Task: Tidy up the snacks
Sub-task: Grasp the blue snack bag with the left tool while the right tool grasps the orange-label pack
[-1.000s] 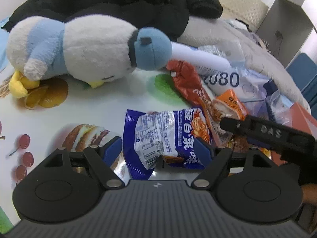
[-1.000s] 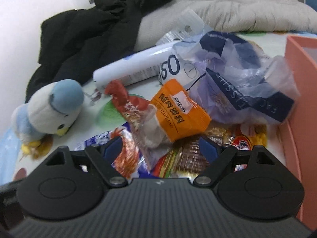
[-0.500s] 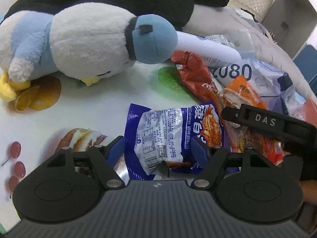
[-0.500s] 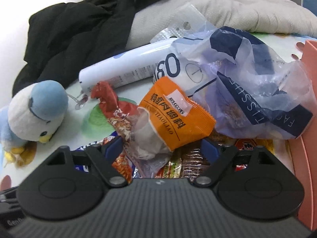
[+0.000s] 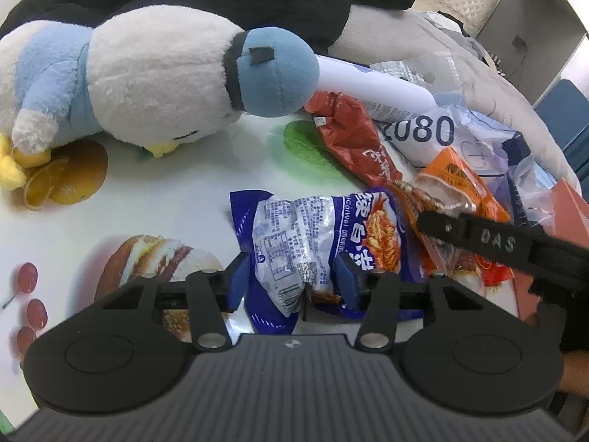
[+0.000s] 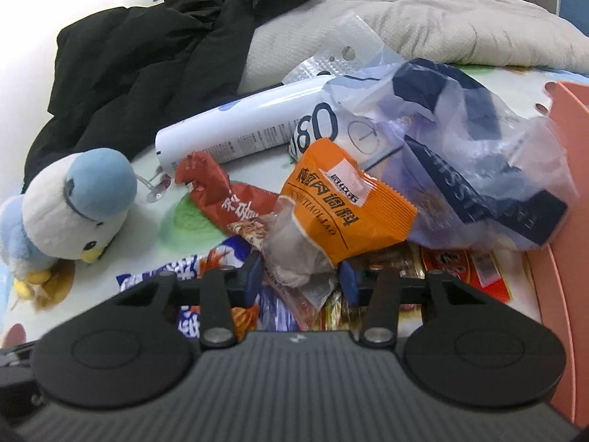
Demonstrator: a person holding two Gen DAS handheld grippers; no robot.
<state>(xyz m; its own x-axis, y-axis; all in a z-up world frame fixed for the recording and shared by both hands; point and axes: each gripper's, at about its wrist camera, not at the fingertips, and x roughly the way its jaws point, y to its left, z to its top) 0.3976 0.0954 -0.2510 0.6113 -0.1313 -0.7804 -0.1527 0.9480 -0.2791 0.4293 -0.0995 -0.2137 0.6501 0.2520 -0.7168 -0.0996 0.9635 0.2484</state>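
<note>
Two hand-held grippers are closing in on a heap of snack packets on a fruit-printed white tablecloth [image 5: 176,191]. Nearest the left camera, the left gripper [image 5: 292,281] is narrowing its blue-tipped jaws onto the crumpled end of a blue-and-white crinkled foil noodle packet [image 5: 316,235], the pads pressing its sides; gripping the gathered end is probably the surest way to lift a limp bag free of its neighbours. Just beside it, the right gripper [image 6: 300,276] is narrowing its jaws around the clear, scrunched end of an orange plastic seasoning packet [image 6: 346,213], the pads touching or nearly touching the film; whether the hold is firm cannot be told. That packet is lying on top of flat red-and-gold wrappers [image 6: 460,265], so it is likely being taken first because it is uppermost.

Beyond, a long red foil snack bag [image 5: 353,143] is lying beside a white cylindrical spray can [image 6: 235,136] and a translucent blue-printed plastic bag [image 6: 478,169]. A salmon-pink plastic bin [image 6: 570,221] is standing at the right edge, apparently the destination, placed within easy reach. A blue-and-white plush bird [image 5: 147,81] is resting on its side to the left, and a black padded jacket [image 6: 147,51] and a grey quilted blanket [image 6: 441,25] are piled at the back
</note>
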